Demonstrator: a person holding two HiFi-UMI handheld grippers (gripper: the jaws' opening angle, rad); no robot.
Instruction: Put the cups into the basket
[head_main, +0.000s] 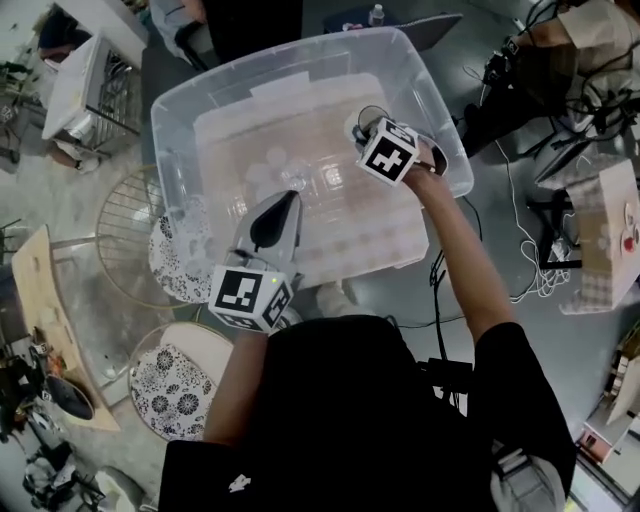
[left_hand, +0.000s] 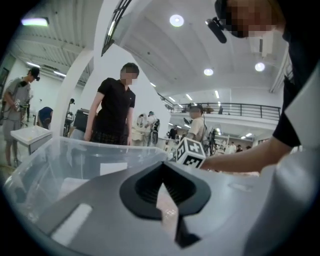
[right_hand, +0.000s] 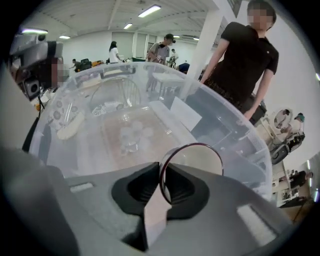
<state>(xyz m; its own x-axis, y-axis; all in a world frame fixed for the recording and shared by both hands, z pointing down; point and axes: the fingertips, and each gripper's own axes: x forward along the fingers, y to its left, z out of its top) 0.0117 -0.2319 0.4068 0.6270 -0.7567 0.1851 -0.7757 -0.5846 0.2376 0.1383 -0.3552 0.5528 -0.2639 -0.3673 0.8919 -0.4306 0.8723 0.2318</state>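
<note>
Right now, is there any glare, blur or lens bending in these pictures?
Head view: evenly lit, sharp, the clear basket pale against the floor. Left gripper view: heavy fisheye bending, dark corners, a ceiling lamp blown white, the left claw close and soft. Right gripper view: same bending; the clear cup in the right claw shows mostly by its dark rim.

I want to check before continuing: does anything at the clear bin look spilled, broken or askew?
Nothing looks spilled or broken. Only the clear cup, pinched at its rim by the right gripper, hangs tilted over the clear bin.
</note>
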